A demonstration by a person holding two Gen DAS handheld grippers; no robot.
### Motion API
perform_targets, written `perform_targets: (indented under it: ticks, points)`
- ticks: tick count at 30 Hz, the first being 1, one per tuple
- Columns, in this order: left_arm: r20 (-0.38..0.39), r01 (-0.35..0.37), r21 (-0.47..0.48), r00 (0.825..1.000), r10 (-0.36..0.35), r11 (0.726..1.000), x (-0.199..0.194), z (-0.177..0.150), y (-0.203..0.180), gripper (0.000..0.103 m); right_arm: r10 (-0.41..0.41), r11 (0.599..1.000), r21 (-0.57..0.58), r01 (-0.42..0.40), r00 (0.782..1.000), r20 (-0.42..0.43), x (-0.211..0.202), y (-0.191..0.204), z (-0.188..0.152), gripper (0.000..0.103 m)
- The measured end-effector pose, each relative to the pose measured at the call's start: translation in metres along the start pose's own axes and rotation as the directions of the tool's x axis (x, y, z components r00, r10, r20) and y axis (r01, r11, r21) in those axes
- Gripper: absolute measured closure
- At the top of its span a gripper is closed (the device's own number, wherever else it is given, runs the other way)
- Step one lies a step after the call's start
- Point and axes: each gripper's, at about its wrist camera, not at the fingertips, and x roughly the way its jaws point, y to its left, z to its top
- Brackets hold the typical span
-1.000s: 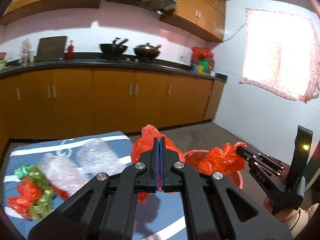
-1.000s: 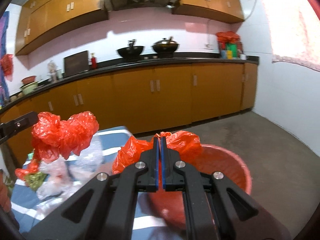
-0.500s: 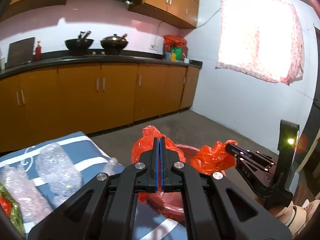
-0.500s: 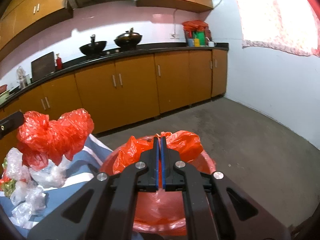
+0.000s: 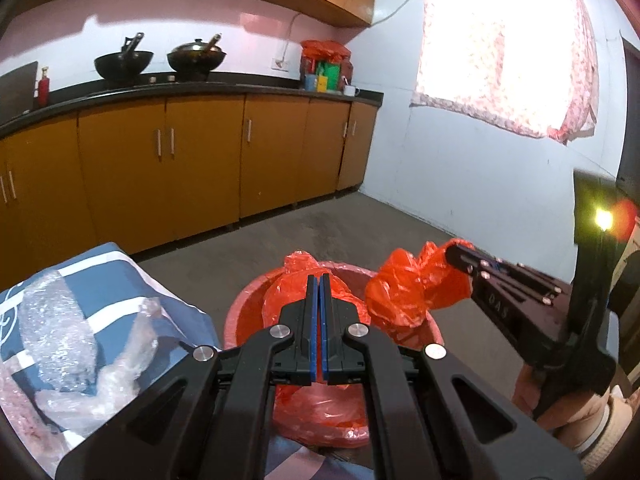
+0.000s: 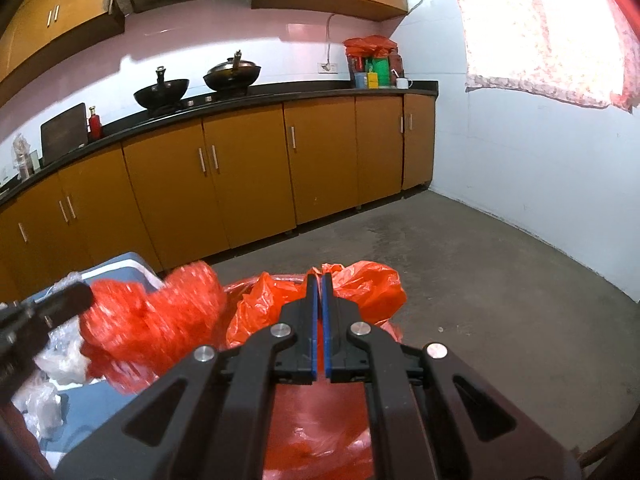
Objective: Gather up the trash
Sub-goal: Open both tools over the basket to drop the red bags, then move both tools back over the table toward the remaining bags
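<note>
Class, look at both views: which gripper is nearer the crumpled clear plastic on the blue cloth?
Left. The left gripper is at the red basin's rim next to the clear plastic; the right gripper is over the basin's far side, farther from it.

- The left hand-held gripper (image 5: 319, 280) points forward and somewhat downward, its blue-lined fingers pressed together on a pinch of red plastic.
- The right hand-held gripper (image 6: 319, 280) tilts down likewise, fingers closed on red plastic too.
- Below the right hand-held gripper's handle, the person's hand (image 5: 532, 388) shows partly.
</note>
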Motion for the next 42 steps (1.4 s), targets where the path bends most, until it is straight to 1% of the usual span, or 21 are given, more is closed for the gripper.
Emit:
perform_targets:
  ticks: [3,5,6,7,9,14,16,19,23,24,25,26,28,30,31,32,33,34,35,39,42]
  points:
    - [-0.032,0.008,-0.007,0.999,-0.008,1.000,0.009,-0.001,-0.001,0.102,0.015,1.000,0.013,-0.015,1.000,-0.012,0.006,-0.002,0.001,0.095]
    - [-0.045,0.014,-0.017,0.999,-0.015,1.000,0.011,-0.002,0.003,0.099,0.022,1.000,0.017,-0.022,1.000,-0.020,0.009,-0.003,0.001,0.086]
    - [-0.050,0.012,-0.020,0.999,-0.013,1.000,0.012,-0.002,0.004,0.092,0.023,1.000,0.018,-0.023,0.999,-0.022,0.009,-0.004,0.001,0.077]
    - [-0.052,0.006,-0.021,0.999,-0.007,1.000,0.012,-0.003,0.006,0.078,0.022,1.000,0.017,-0.022,1.000,-0.020,0.009,-0.006,0.000,0.073]
    - [-0.047,-0.019,-0.030,0.999,0.018,0.999,0.009,-0.004,0.011,0.066,0.020,1.000,0.021,-0.019,1.000,-0.024,0.008,-0.008,-0.004,0.073]
    - [-0.040,-0.067,-0.057,0.997,0.065,0.996,-0.003,0.001,0.025,0.066,0.038,0.999,0.029,-0.037,0.998,-0.042,0.005,-0.005,-0.009,0.073]
    - [-0.028,-0.091,-0.069,0.996,0.089,0.993,-0.010,0.004,0.031,0.064,0.060,0.998,0.023,-0.059,0.997,-0.042,0.002,0.000,-0.010,0.073]
    - [0.006,-0.135,-0.091,0.991,0.136,0.987,-0.026,0.011,0.044,0.062,0.125,0.992,0.003,-0.125,0.991,-0.047,-0.003,0.020,-0.011,0.073]
    - [0.049,-0.214,-0.139,0.974,0.222,0.967,-0.057,0.017,0.071,0.057,0.227,0.972,-0.051,-0.230,0.972,-0.061,-0.016,0.058,-0.016,0.073]
    - [0.054,-0.241,-0.146,0.967,0.251,0.960,-0.065,0.017,0.078,0.056,0.262,0.961,-0.071,-0.266,0.963,-0.067,-0.021,0.072,-0.019,0.071]
    - [0.059,-0.280,-0.164,0.954,0.293,0.946,-0.079,0.016,0.090,0.056,0.282,0.954,-0.082,-0.288,0.957,-0.072,-0.025,0.081,-0.021,0.071]
    - [0.067,-0.296,-0.180,0.948,0.312,0.938,-0.090,0.013,0.100,0.054,0.310,0.944,-0.097,-0.317,0.948,-0.078,-0.030,0.092,-0.024,0.071]
    - [0.083,-0.353,-0.210,0.923,0.376,0.912,-0.117,0.003,0.120,0.050,0.351,0.925,-0.127,-0.359,0.933,-0.084,-0.040,0.110,-0.030,0.069]
    - [0.090,-0.444,-0.232,0.876,0.473,0.866,-0.151,-0.016,0.143,0.048,0.391,0.904,-0.149,-0.402,0.915,-0.094,-0.047,0.125,-0.037,0.065]
    - [0.086,-0.476,-0.238,0.858,0.506,0.847,-0.162,-0.024,0.150,0.047,0.406,0.896,-0.153,-0.417,0.908,-0.102,-0.049,0.130,-0.039,0.064]
    - [0.071,-0.524,-0.250,0.829,0.555,0.814,-0.178,-0.038,0.161,0.047,0.419,0.888,-0.156,-0.432,0.901,-0.110,-0.050,0.135,-0.042,0.063]
    - [0.057,-0.557,-0.256,0.807,0.587,0.790,-0.189,-0.048,0.168,0.045,0.431,0.880,-0.160,-0.447,0.893,-0.125,-0.049,0.143,-0.047,0.061]
    - [0.031,-0.601,-0.263,0.776,0.630,0.754,-0.203,-0.063,0.179,0.045,0.439,0.874,-0.162,-0.458,0.888,-0.137,-0.047,0.149,-0.050,0.059]
    - [0.014,-0.629,-0.265,0.756,0.655,0.731,-0.211,-0.071,0.184,0.043,0.444,0.870,-0.164,-0.465,0.884,-0.147,-0.046,0.154,-0.054,0.058]
    - [-0.061,-0.741,-0.270,0.650,0.757,0.615,-0.245,-0.111,0.206,0.037,0.458,0.854,-0.176,-0.490,0.867,-0.195,-0.037,0.178,-0.069,0.051]
    - [-0.132,-0.784,-0.283,0.603,0.787,0.553,-0.256,-0.140,0.221,0.035,0.461,0.848,-0.179,-0.499,0.860,-0.218,-0.032,0.192,-0.078,0.047]
